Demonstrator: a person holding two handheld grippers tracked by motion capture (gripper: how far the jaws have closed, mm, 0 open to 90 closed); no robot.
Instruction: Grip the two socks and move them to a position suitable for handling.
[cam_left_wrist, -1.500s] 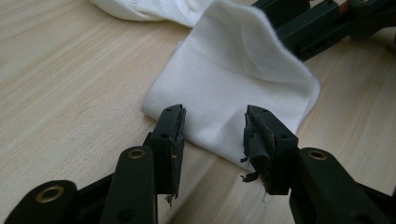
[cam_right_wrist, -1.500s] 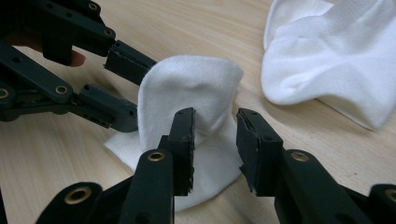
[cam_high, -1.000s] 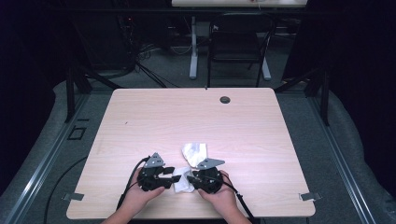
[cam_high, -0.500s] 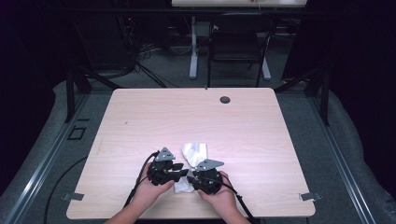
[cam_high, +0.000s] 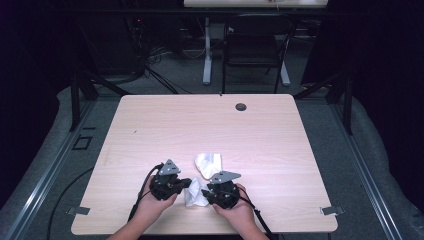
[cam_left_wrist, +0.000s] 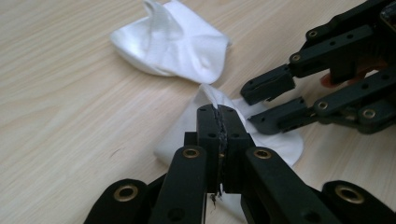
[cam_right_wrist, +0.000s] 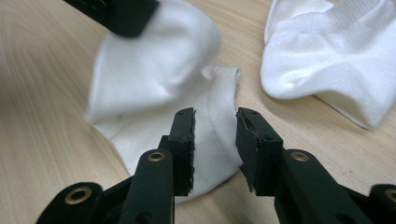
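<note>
Socks, left tool (cam_left_wrist: 218, 114) clamped on near sock (cam_left_wrist: 280, 142), right tool (cam_right_wrist: 215, 128) apart, second sock (cam_left_wrist: 175, 44) beside.

Both forearms come in low, hands side by side, tips turned toward each other. The left tongs (cam_left_wrist: 218, 122) have just been closing, jaws now pinched together. The right tongs (cam_right_wrist: 215, 135) stand parted.

Two white socks lie on one wooden tabletop (cam_high: 150, 125): the near sock (cam_high: 196, 194), between the tools, and the far sock (cam_high: 209, 164) just beyond it. Two tongs: the left tongs (cam_high: 186, 182) and the right tongs (cam_high: 206, 192). Two hands hold them. One dark grommet (cam_high: 241, 106) sits near the far edge.
</note>
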